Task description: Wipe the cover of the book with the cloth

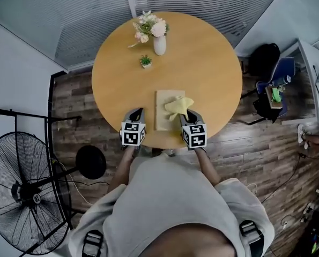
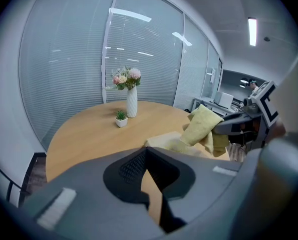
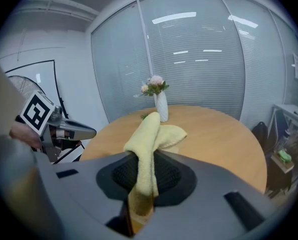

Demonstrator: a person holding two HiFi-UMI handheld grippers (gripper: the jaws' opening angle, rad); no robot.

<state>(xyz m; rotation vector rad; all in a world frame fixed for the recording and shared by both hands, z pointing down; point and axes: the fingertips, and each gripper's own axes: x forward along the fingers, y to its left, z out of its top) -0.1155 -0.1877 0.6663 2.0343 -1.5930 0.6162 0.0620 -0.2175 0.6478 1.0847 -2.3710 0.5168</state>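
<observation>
Book [image 1: 163,114] right part hidden under cloth [image 1: 178,107].

The head view looks steeply down on the worktop [image 1: 202,63]. Both gripper views look low across it, sharing the far vase [image 2: 131,103].

No words, brands or numbers can be read; the marker cubes [image 1: 133,133] show only black-and-white square patterns

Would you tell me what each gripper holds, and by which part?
Right gripper: the yellow cloth, pinched at a bunched fold. Left gripper: nothing.
</observation>
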